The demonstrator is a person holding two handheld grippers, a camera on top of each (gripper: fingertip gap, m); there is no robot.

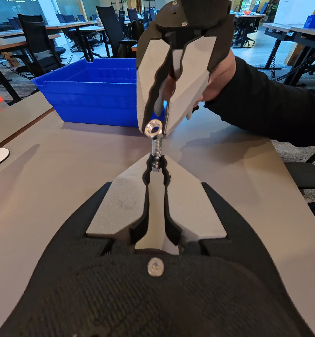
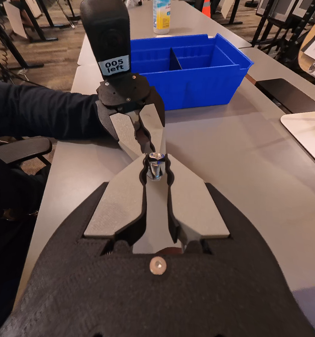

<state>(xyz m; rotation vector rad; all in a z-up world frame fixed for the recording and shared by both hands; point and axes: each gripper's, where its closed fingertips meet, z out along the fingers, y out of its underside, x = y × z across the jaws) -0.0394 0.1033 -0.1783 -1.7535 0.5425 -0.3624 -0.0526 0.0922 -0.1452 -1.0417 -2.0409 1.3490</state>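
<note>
While the left gripper pinches the head end of a shiny threaded steel bolt between its grey fingers, the right gripper clamps a bright hexagonal steel nut at the bolt's far tip, both held above the grey bench. Just beyond them on the bench stands a blue plastic bin, split by a dark divider into two compartments; what shows of their insides looks bare. Farther back stands a white-and-yellow canister.
</note>
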